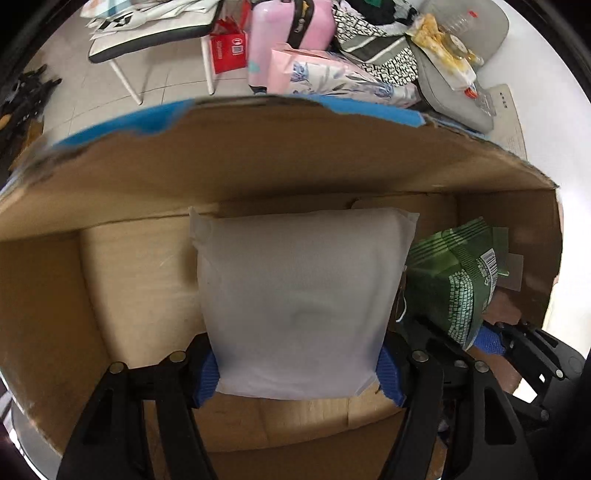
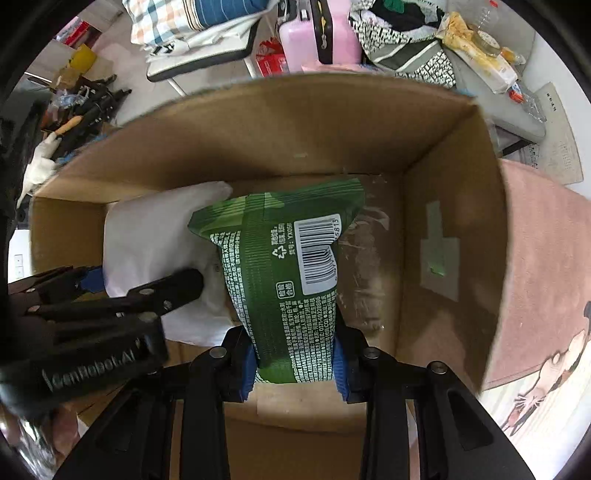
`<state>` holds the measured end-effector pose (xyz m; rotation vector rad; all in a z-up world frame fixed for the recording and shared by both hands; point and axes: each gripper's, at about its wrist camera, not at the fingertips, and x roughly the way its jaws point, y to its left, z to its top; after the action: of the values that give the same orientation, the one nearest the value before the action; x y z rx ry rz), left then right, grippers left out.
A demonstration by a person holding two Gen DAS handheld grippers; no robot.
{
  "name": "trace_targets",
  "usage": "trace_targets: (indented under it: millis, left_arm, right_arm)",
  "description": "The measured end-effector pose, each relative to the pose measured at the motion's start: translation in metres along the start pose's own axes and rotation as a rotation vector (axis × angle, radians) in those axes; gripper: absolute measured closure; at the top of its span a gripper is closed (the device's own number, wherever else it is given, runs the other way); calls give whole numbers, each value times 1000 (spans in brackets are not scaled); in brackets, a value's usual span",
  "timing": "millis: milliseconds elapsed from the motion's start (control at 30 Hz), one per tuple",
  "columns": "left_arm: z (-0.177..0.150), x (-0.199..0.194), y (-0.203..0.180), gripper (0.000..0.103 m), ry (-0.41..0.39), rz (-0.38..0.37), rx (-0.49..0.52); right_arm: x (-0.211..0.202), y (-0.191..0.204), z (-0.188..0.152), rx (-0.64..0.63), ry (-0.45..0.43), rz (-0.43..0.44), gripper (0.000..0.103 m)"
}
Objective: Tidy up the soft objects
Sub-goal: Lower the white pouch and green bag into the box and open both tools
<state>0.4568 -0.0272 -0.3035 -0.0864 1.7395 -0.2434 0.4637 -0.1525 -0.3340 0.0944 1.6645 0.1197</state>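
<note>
Left wrist view, held thing: a soft white plastic-wrapped pack (image 1: 299, 306) sat between the blue pads of the left gripper (image 1: 300, 376), its jaws clamped on the pack's lower edge.
Left wrist view, place: the white pack hung inside an open brown cardboard box (image 1: 258, 162), above the box floor and near the far wall.
Left wrist view, neighbour: a green printed plastic bag with a barcode (image 1: 458, 280) lay just beside the white pack on its right, with the right gripper (image 1: 480, 341) closed on its lower end.
Left wrist view, only here: a torn blue strip ran along the box's far rim; behind it stood a pink hard-shell suitcase (image 1: 291, 33) and a red paper bag (image 1: 227, 50).
Right wrist view, held thing: the green bag (image 2: 280, 288) stood upright in the right gripper (image 2: 295, 369), jaws clamped tight on its bottom edge.
Right wrist view, place: the green bag hung inside the box (image 2: 447, 229), close to its right wall.
Right wrist view, neighbour: the white pack (image 2: 155, 240) lay left of and partly behind the green bag, touching it; the left gripper (image 2: 142, 288) reached in from the left.
Right wrist view, only here: the box's right inner wall bore a pale tape patch; outside it lay a pink rug (image 2: 543, 258).
</note>
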Motion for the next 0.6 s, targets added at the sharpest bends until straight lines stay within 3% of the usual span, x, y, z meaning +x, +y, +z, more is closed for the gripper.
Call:
trace_targets:
  millis: [133, 200, 233, 400, 433, 533, 600]
  left_arm:
    - [9, 7, -1, 33, 23, 19, 10]
    - [11, 5, 0, 31, 23, 39, -7]
    - [10, 0, 0, 30, 9, 53, -3]
    - [-6, -31, -3, 4, -46, 110, 20]
    - [-10, -40, -3, 2, -61, 118, 18]
    - [-24, -61, -4, 1, -118, 140, -3]
    - [-36, -73, -3, 1, -151, 140, -28]
  right_arm:
    - [10, 1, 4, 0, 11, -27, 66]
    - [14, -1, 6, 8, 21, -36, 58]
    - [13, -1, 7, 10, 26, -30, 46]
    - [-4, 1, -1, 17, 42, 16, 37]
    - [-9, 3, -4, 13, 39, 14, 35]
    - [-30, 9, -14, -15, 4, -44, 12]
    - [-45, 12, -26, -26, -23, -66, 11]
